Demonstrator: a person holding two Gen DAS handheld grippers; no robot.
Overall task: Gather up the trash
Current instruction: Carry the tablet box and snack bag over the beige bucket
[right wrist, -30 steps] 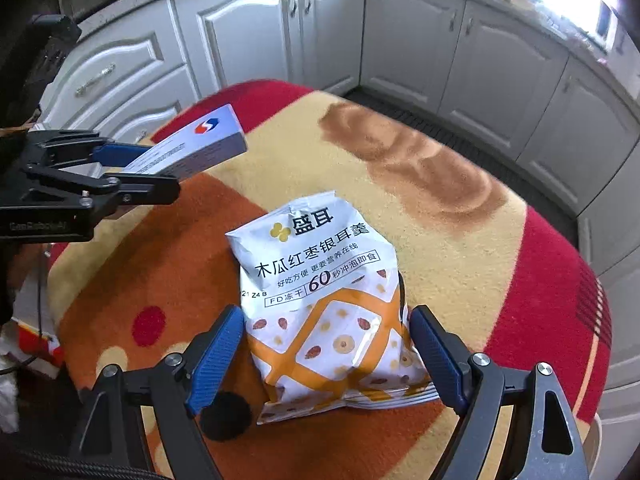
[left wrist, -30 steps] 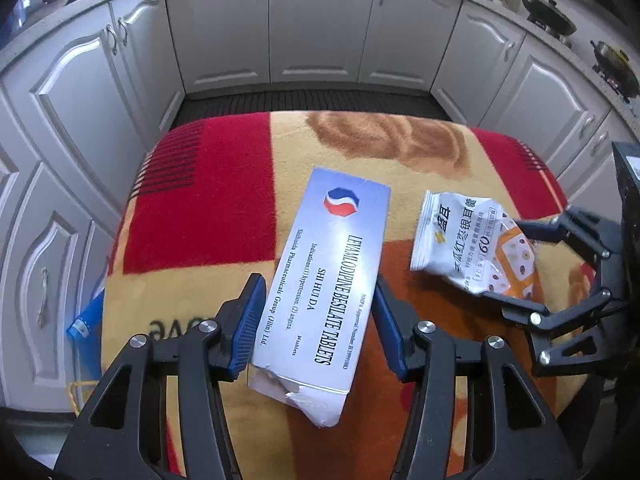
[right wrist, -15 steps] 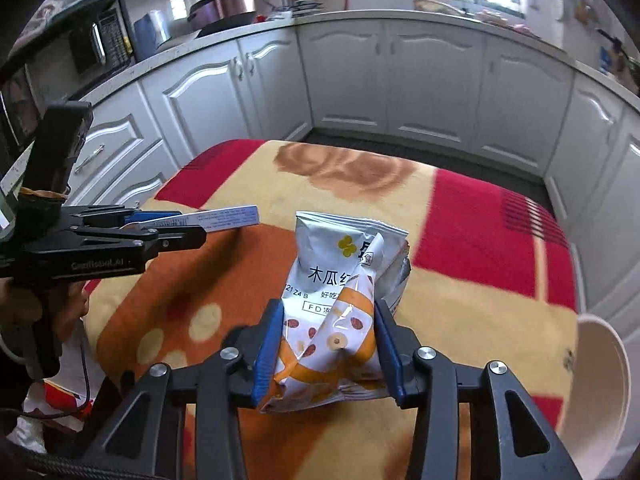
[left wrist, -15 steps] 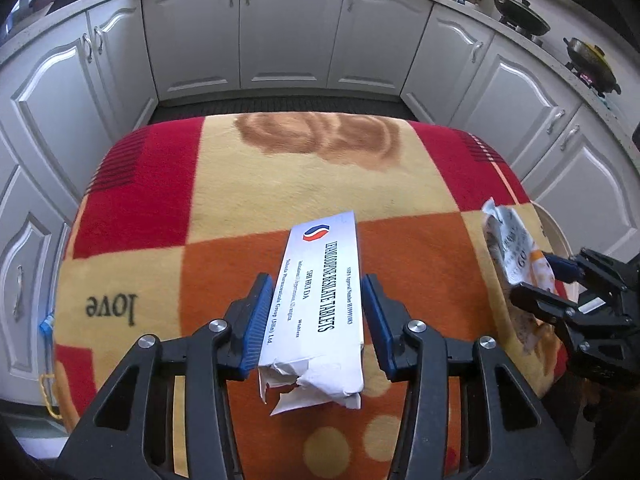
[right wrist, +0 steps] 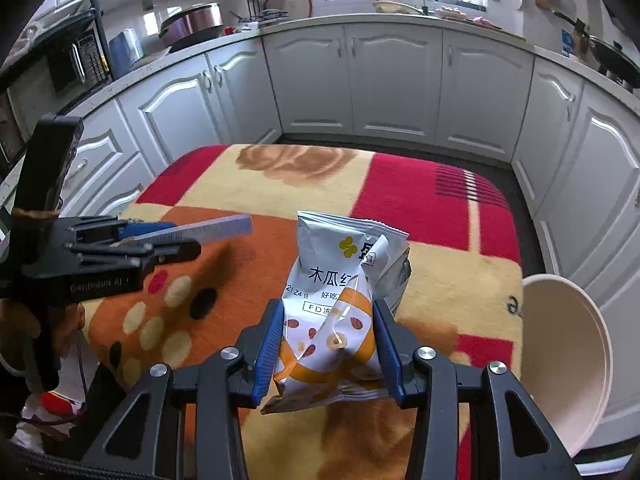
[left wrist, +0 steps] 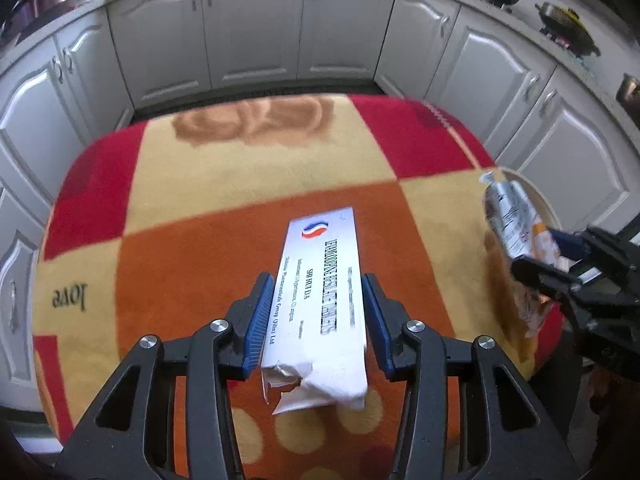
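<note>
A flat white tablet box (left wrist: 324, 296) with a torn near end is lifted off the patterned blanket (left wrist: 224, 200), and my left gripper (left wrist: 318, 300) is shut on its long sides. From the right wrist view the same box (right wrist: 208, 229) shows edge-on, sticking out of that gripper at the left. A crumpled white-and-orange snack packet (right wrist: 336, 304) is squeezed between the blue pads of my right gripper (right wrist: 328, 336), also held above the blanket. In the left wrist view that packet (left wrist: 516, 224) shows at the right edge.
A beige round bin (right wrist: 568, 360) stands off the blanket's right side, its rim (left wrist: 540, 200) just behind the packet. White kitchen cabinets (right wrist: 392, 80) ring the table on three sides. A person's hand (right wrist: 60, 324) holds the left gripper's handle.
The right gripper closed on the snack packet, crumpling it, and lifted it toward the bin side. The left gripper raised the tablet box off the blanket and carried it rightward.
</note>
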